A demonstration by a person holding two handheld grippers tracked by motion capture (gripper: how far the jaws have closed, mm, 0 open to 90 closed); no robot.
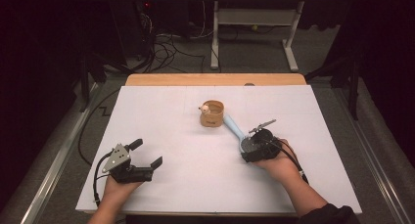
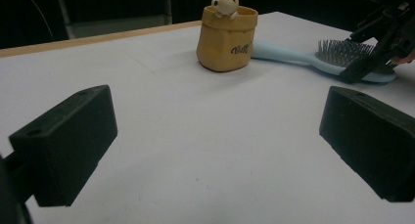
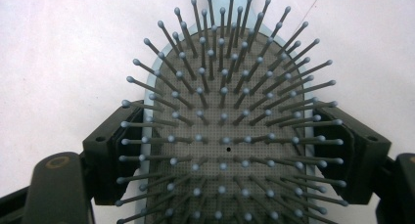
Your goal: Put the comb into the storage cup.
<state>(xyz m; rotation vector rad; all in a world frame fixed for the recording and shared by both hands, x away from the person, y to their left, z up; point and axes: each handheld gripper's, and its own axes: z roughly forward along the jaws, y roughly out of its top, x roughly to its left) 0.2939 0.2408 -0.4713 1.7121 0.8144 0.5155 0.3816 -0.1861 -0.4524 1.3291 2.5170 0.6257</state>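
A light blue hairbrush [image 1: 234,127] with grey bristles lies on the white table, bristles up, its handle pointing toward a tan fabric pouch [image 1: 212,114]. My right gripper [image 1: 252,146] is shut on the brush head; in the right gripper view its black pads [image 3: 115,158] press both sides of the hairbrush [image 3: 227,87] rim. The pouch [image 2: 226,38] stands upright with a small cream toy figure [image 2: 225,1] peeking over its rim. My left gripper [image 1: 146,153] rests open near the front left, its jaws wide with bare table between them.
White sheet [image 1: 171,131] covers the table, with a wooden strip [image 1: 215,79] along its far edge. Beyond it are a white desk frame [image 1: 254,33] and cables on the floor. In the left gripper view the right gripper [image 2: 377,43] sits over the brush [image 2: 337,55].
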